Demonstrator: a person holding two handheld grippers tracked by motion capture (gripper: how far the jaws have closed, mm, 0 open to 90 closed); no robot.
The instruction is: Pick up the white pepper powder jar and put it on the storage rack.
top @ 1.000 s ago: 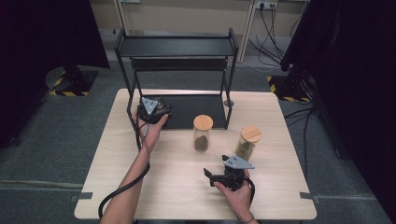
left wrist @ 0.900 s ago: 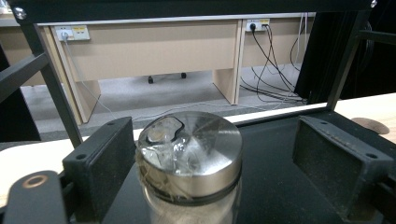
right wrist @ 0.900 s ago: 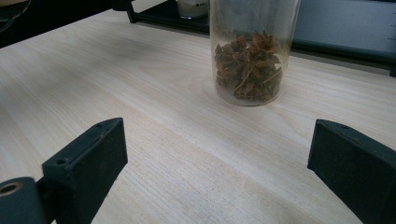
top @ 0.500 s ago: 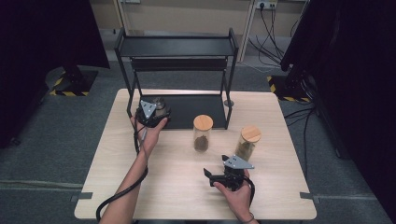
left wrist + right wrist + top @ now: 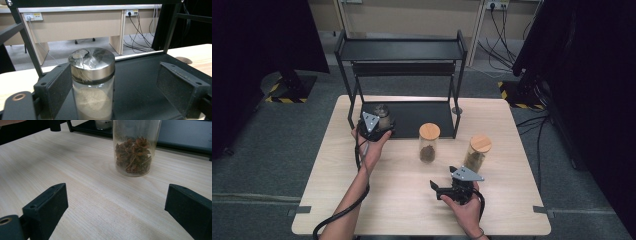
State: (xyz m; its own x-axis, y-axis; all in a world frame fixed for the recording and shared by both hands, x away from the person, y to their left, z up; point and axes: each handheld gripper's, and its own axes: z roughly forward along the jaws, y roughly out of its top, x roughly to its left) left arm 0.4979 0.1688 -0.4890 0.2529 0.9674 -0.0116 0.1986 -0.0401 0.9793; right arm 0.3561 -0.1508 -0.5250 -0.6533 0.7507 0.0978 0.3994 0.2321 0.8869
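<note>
Wooden tabletop (image 5: 402, 200): black shelf rack (image 5: 399, 52) along your far edge. Two cork-lidded jars, star anise (image 5: 428, 144) mid-table and another (image 5: 476, 152) toward the right edge. Steel-lidded powder jar (image 5: 91, 82), newly carried onto the rack's bottom tray; your left gripper (image 5: 125, 85) gapes, so placement looks done. Right gripper (image 5: 117, 210) likewise spread, empty, near edge.

Lab or test room, light wooden bench (image 5: 362, 200) on grey carpet, black curtains (image 5: 257, 35) at 9 and 3 o'clock, hazard-taped stand bases (image 5: 279, 95), wall sockets (image 5: 497, 5) with trailing cables (image 5: 492, 47) at 12 o'clock, beige desks (image 5: 75, 27) behind
</note>
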